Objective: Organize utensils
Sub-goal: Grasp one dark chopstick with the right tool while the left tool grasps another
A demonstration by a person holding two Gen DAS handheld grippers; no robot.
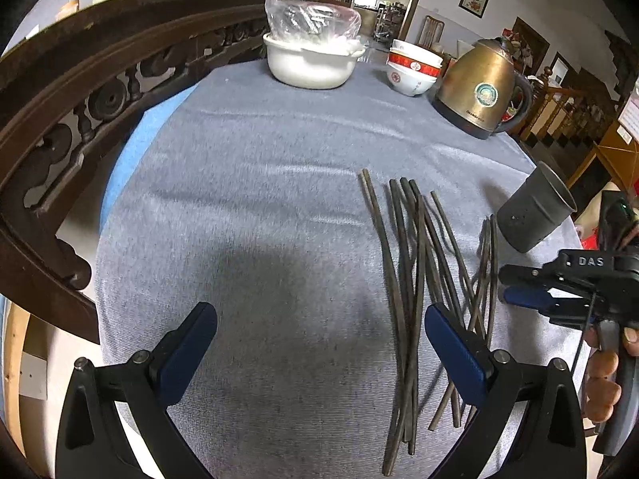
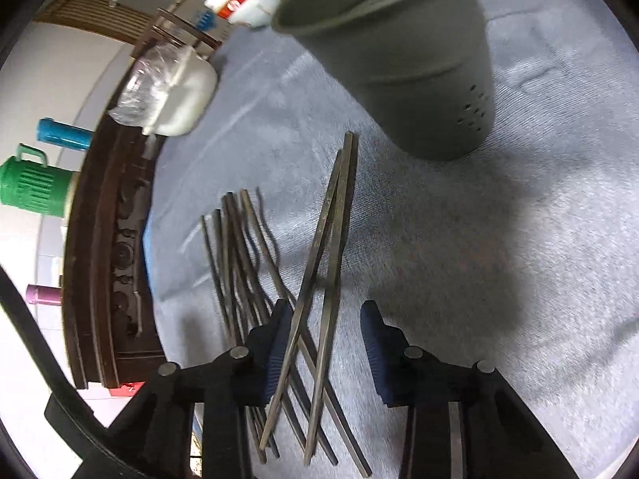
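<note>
Several dark chopsticks (image 1: 415,279) lie in a loose pile on the grey tablecloth (image 1: 259,199). A dark grey perforated holder cup (image 1: 533,211) stands tilted at the table's right edge. My left gripper (image 1: 319,343) is open and empty, low over the cloth, its right finger beside the pile. My right gripper (image 1: 504,284) comes in from the right beside the pile. In the right wrist view my right gripper (image 2: 325,353) is open, with two chopsticks (image 2: 327,263) lying between its fingers and the rest of the pile (image 2: 243,255) to the left. The cup (image 2: 403,56) is just ahead.
A white pot with a plastic bag (image 1: 313,54), stacked red-and-white bowls (image 1: 413,68) and a brass kettle (image 1: 479,88) stand at the table's far side. A carved dark wooden chair back (image 1: 80,99) borders the left edge.
</note>
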